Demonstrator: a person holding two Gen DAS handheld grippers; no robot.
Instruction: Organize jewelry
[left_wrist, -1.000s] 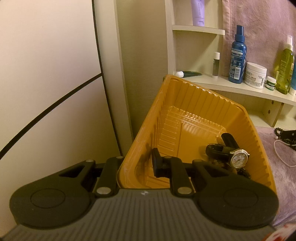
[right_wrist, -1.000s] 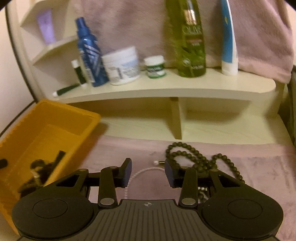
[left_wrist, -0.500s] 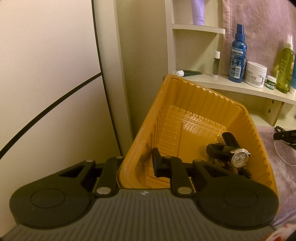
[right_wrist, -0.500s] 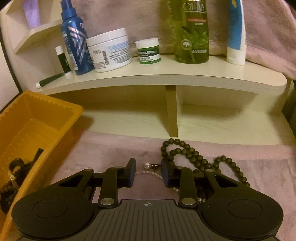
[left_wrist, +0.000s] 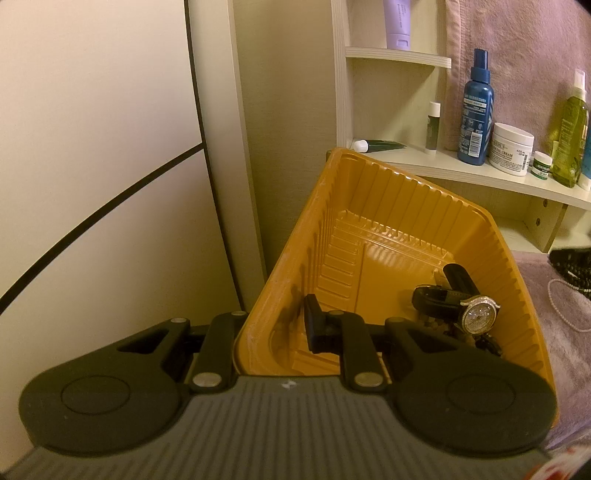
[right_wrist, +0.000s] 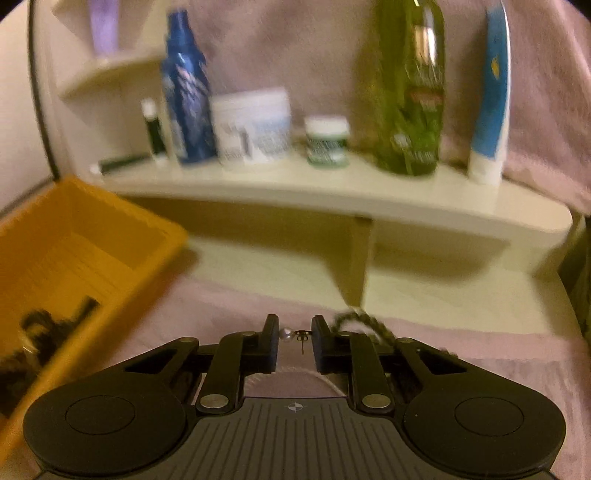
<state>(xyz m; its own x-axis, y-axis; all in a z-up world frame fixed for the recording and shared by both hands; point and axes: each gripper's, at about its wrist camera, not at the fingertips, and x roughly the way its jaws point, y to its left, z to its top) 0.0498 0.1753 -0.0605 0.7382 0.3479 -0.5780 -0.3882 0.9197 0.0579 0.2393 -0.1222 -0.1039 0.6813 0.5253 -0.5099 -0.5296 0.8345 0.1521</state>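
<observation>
My left gripper (left_wrist: 273, 328) is shut on the near-left rim of the yellow plastic tray (left_wrist: 388, 229), one finger outside and one inside. A jewelled watch (left_wrist: 478, 319) on a black strap lies in the tray with other dark pieces. My right gripper (right_wrist: 294, 341) stands over the pink cloth with its jaws narrowed around the pearl necklace's clasp end (right_wrist: 291, 335). The white strand (right_wrist: 295, 371) curves under it. The dark bead necklace (right_wrist: 364, 323) lies just right of the fingers. The tray also shows at the left of the right wrist view (right_wrist: 88, 236).
A cream shelf unit (right_wrist: 332, 192) behind holds a blue spray bottle (right_wrist: 186, 92), a white jar (right_wrist: 253, 125), a small green-labelled jar (right_wrist: 327, 142), a green bottle (right_wrist: 410, 92) and a blue tube (right_wrist: 491, 96). A pale wall panel (left_wrist: 92, 147) is left of the tray.
My right gripper's jaws have narrowed around the pearl necklace's clasp end, and its view has shifted back and blurred. The left gripper and tray have not moved.
</observation>
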